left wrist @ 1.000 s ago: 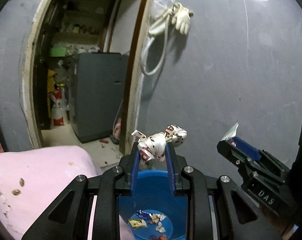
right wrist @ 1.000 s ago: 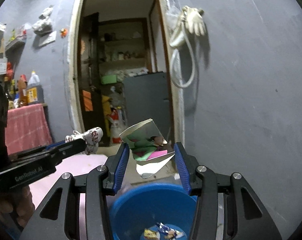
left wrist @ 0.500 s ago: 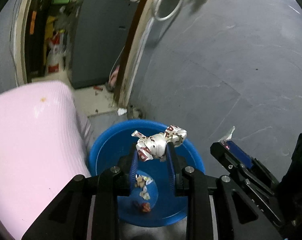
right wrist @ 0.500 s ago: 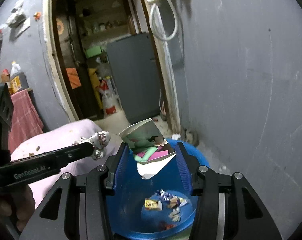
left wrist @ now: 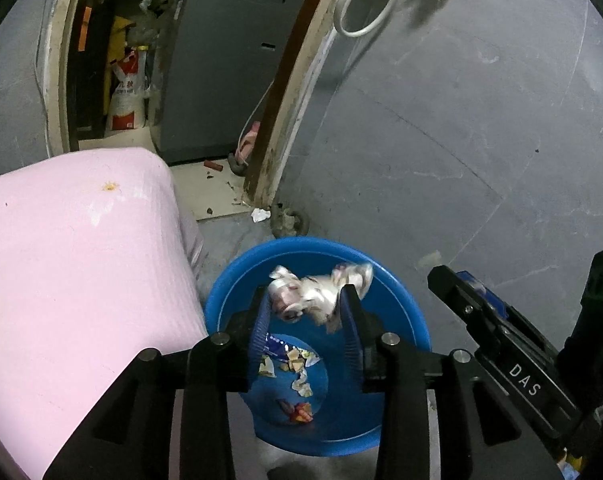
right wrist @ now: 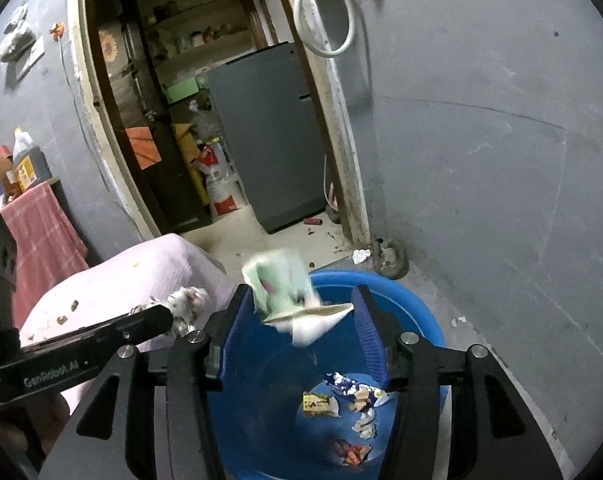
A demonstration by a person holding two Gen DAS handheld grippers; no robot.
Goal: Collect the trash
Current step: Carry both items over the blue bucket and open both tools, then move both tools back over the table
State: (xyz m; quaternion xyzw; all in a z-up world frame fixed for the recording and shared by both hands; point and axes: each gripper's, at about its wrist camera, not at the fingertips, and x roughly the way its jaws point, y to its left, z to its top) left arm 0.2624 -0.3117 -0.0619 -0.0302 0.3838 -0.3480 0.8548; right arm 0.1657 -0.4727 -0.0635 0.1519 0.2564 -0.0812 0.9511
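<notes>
Your left gripper (left wrist: pixel 307 312) jaws just opening — crumpled wrapper (left wrist: pixel 317 292) blurred between them, your right gripper (right wrist: pixel 301 320) also just widening around the folded paper (right wrist: pixel 297 300), both above the blue basin (left wrist: pixel 405 320).

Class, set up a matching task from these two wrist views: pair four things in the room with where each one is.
Things:
1. crumpled white wrapper
2. folded green-and-white paper
3. blue basin
4. pink mat

Places:
A. on the floor by the grey wall, with scraps in its bottom
B. between the fingers of the right gripper
C. left of the basin, with a few crumbs on it
D. between the fingers of the left gripper

Pairs: 1-D, 2-B, 3-A, 4-C
</notes>
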